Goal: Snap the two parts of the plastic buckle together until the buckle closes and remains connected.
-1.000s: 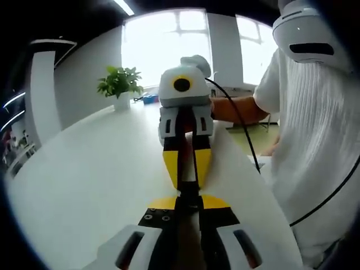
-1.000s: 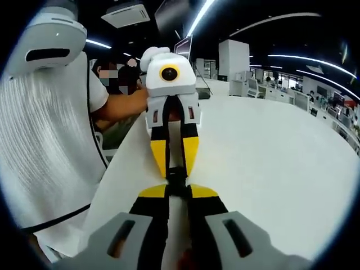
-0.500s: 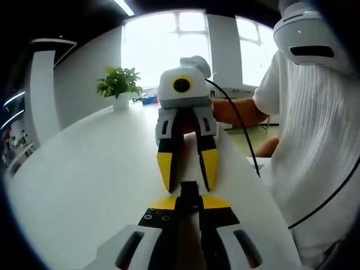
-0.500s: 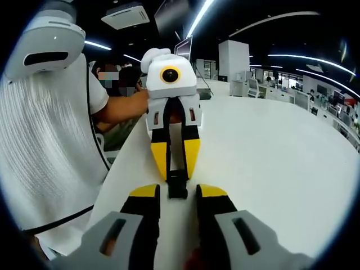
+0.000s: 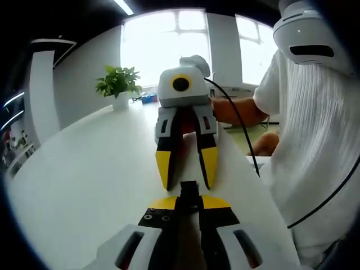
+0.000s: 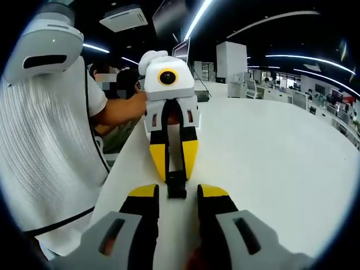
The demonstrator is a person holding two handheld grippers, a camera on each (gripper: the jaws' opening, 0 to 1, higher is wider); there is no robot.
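The black buckle (image 5: 189, 191), pinched a second ago from both ends, now sits gripped in the left gripper (image 6: 174, 160)'s closed fingers (image 5: 211, 203) above the white counter (image 6: 270, 163), while the right gripper (image 5: 186, 169) has released, fingers (image 6: 214, 193) spread either side.

Our left gripper (image 5: 188, 201) has yellow-tipped black jaws with small screws, on white housings with dark slots. Our right gripper (image 6: 176, 192) matches it. We wear a white ribbed short-sleeved shirt (image 5: 315, 152) crossed by a black cable (image 5: 239, 121).
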